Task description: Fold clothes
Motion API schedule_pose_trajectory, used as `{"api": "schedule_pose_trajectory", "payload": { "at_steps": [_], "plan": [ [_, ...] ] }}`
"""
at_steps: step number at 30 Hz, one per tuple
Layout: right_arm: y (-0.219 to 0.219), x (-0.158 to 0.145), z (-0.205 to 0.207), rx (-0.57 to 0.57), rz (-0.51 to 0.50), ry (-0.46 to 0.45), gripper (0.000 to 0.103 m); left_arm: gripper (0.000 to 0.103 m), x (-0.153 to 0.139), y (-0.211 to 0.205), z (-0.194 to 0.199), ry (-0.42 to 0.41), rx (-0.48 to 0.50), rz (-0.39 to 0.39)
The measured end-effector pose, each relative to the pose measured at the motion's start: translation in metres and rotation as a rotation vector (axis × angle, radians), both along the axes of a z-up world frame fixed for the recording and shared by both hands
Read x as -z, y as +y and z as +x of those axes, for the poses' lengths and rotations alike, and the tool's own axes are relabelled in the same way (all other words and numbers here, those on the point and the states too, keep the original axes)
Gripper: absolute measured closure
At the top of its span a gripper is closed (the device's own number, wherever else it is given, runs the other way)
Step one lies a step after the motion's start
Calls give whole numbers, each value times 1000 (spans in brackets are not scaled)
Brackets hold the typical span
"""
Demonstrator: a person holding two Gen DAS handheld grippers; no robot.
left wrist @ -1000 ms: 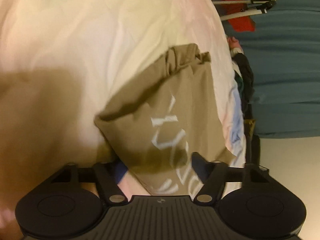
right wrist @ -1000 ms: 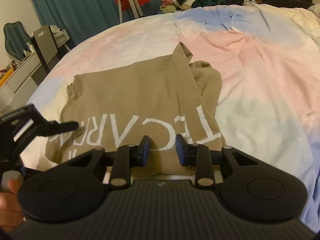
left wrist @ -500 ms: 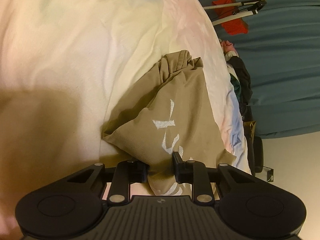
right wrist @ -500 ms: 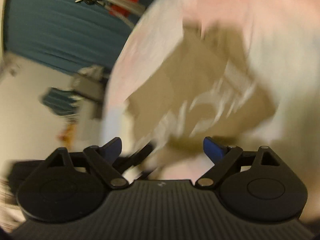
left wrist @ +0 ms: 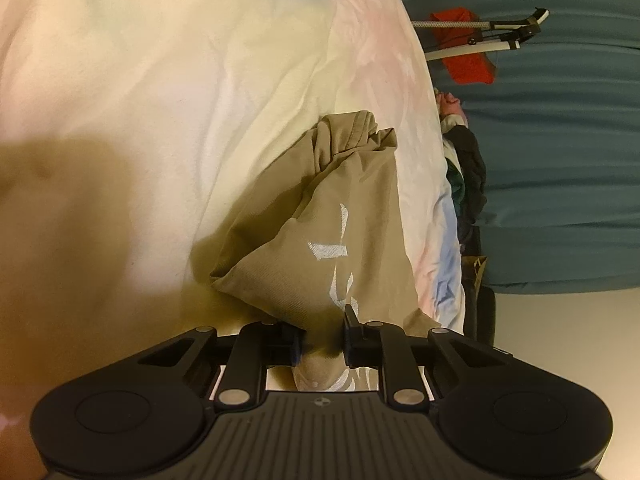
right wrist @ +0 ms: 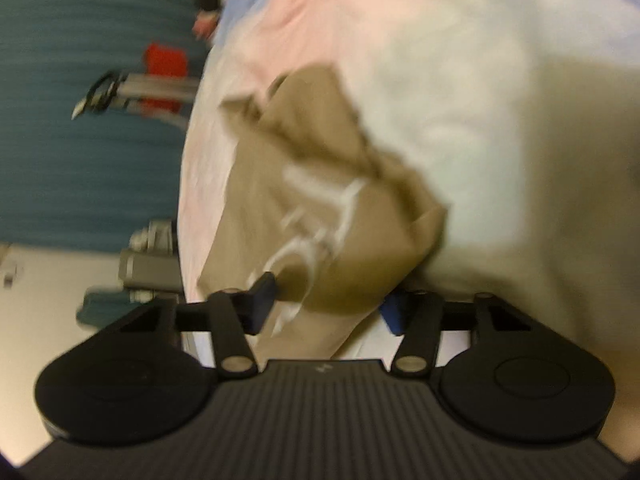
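Two grippers worked one tan shirt [left wrist: 320, 216] on the bed [left wrist: 160, 100]. Left gripper [left wrist: 322, 338]: jaws closing, the shirt's near hem bunched between the fingers [left wrist: 352, 336], both pads against the cloth, so a pinch on the hem. Right gripper [right wrist: 328, 304]: jaws closing too, a thick fold of the same shirt lying in the gap; its left pad touched the cloth, but the blue right pad stood just clear of it, so no grip there. View from the right wrist was smeared, detail poor. Shirt was soft knit, matte, creased into a loose wedge, with white printed letters [left wrist: 332, 250] across it; its far end rumpled into a knot of folds near the bed's edge. Bedding was a smooth pastel cover, cream with pink and pale blue patches, lightly wrinkled. Wide bare cover lay on the cream side of the shirt. On the other side the mattress edge ran close, with a heap of dark clothes [left wrist: 468, 176] along it, then a teal curtain [left wrist: 560, 160] and a white stand [left wrist: 480, 36] carrying something red.
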State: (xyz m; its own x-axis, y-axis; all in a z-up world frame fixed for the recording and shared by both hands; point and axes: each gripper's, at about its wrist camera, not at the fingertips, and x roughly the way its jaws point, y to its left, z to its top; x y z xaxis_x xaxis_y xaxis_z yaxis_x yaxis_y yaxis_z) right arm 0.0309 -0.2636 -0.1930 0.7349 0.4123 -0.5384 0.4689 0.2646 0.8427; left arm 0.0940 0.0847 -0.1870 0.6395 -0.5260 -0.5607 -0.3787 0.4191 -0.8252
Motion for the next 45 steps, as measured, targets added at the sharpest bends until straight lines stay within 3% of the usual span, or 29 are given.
{"api": "schedule_pose_trajectory", "payload": {
  "at_steps": [5,10,14,19,23,26,32,35,38,42,45],
  "plan": [
    [0,-2,-3,23,-44,3,79,84,-5,-1,-1,-13,20,0],
    [3,-18,-8,33,-128,-70,83,84,-17,-3,-5,-59,35,26],
    [-10,-36,-18,46,-125,-118,84,84,-31,-6,-12,-87,59,-3],
    [-34,-77,-40,57,-54,-192,84,84,-66,-18,-23,-123,104,-65],
    [-67,-113,-52,69,-65,-243,84,84,-106,-56,-16,-160,192,-67],
    [-104,-138,-40,98,-95,-247,84,84,-127,-92,10,-152,267,-60],
    [-178,-180,29,191,-260,-238,84,84,-161,-195,111,-146,388,29],
    [-215,-198,76,214,-344,-255,84,84,-182,-251,165,-180,399,79],
    [-247,-210,113,218,-422,-341,84,84,-202,-294,209,-282,407,152],
    [-270,-182,146,204,-493,-384,84,84,-180,-331,244,-365,413,221],
    [-272,-125,157,184,-504,-301,84,84,-135,-348,246,-396,475,338]
  ]
}}
